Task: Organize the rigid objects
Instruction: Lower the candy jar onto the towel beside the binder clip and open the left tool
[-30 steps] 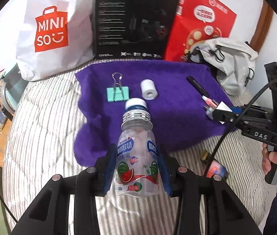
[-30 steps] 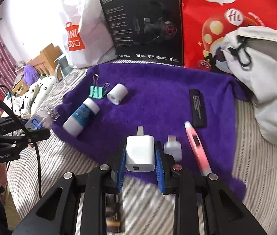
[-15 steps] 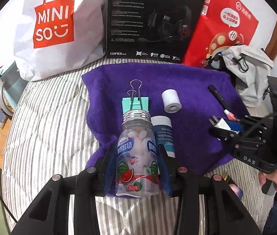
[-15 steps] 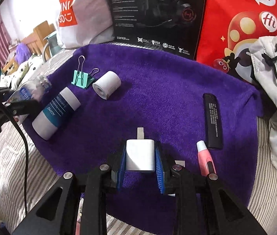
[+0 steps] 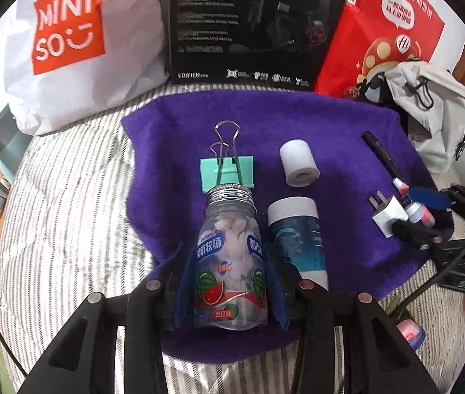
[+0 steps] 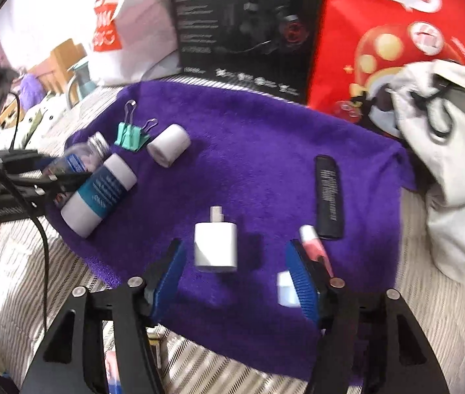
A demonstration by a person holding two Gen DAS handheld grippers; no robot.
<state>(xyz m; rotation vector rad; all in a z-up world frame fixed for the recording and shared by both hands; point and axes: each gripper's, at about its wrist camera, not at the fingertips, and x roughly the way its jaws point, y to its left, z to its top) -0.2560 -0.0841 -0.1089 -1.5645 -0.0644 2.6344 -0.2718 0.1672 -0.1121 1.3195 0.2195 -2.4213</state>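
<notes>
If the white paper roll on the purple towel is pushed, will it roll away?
Probably only a little. The white paper roll lies on its side, so it could roll, but the fuzzy purple towel should slow it. It looks light, likely crushable under firm tongs.

Clip [image 5: 226, 173] behind bottle [image 5: 230, 262]; tube [image 5: 296, 239] right.

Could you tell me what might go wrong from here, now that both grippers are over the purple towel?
The left gripper holds the candy bottle close beside the white-capped tube; setting it down could nudge the tube, which may roll. The right gripper stands open around the white charger, with the pink pen against one finger; pulling back carelessly might drag it.
</notes>
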